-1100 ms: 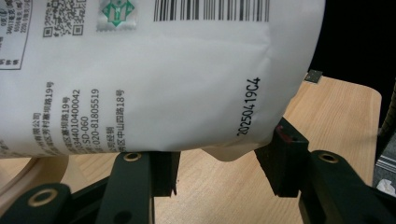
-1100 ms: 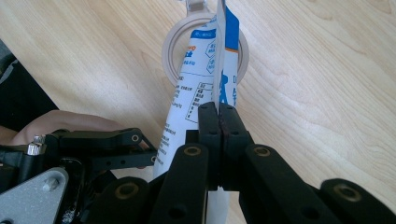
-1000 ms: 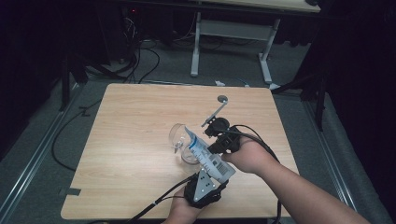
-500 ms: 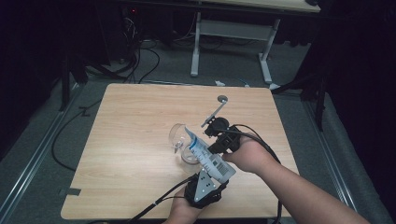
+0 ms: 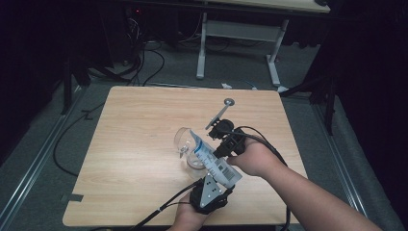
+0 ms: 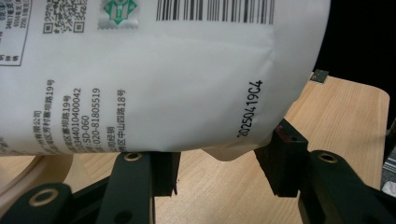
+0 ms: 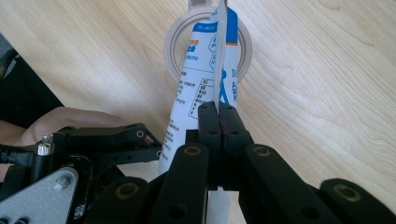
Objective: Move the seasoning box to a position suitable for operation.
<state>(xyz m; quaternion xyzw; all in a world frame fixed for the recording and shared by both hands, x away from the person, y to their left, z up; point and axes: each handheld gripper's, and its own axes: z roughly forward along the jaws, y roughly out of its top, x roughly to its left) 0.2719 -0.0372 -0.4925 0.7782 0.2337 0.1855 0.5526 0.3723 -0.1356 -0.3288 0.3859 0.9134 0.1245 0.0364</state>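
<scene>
- High view: the pouch (image 5: 211,159) is held tilted over the glass (image 5: 185,147) near the middle of the table (image 5: 125,144), its upper end lowered into the glass's mouth; the step in hand looks like emptying the pouch into the glass.
- Right gripper (image 7: 219,116) is clamped on the pouch's thin edge seam, jaws pressed flat together with the film between them.
- Left gripper (image 6: 217,163) sits at the pouch's bottom end; its jaws stand partly apart on either side of the bulging bottom, and whether the pads press on it cannot be told.
- To do this well, the mouth should likely stay inside the rim (image 7: 243,39) while the bottom end is raised slowly; a tug on the seam could tip the glass.
- Pose: the right hand (image 5: 255,159) reaches in from the right, gripper pointing at the glass; the left hand (image 5: 190,219) comes from the near edge, gripper aimed forward and up under the pouch.
</scene>
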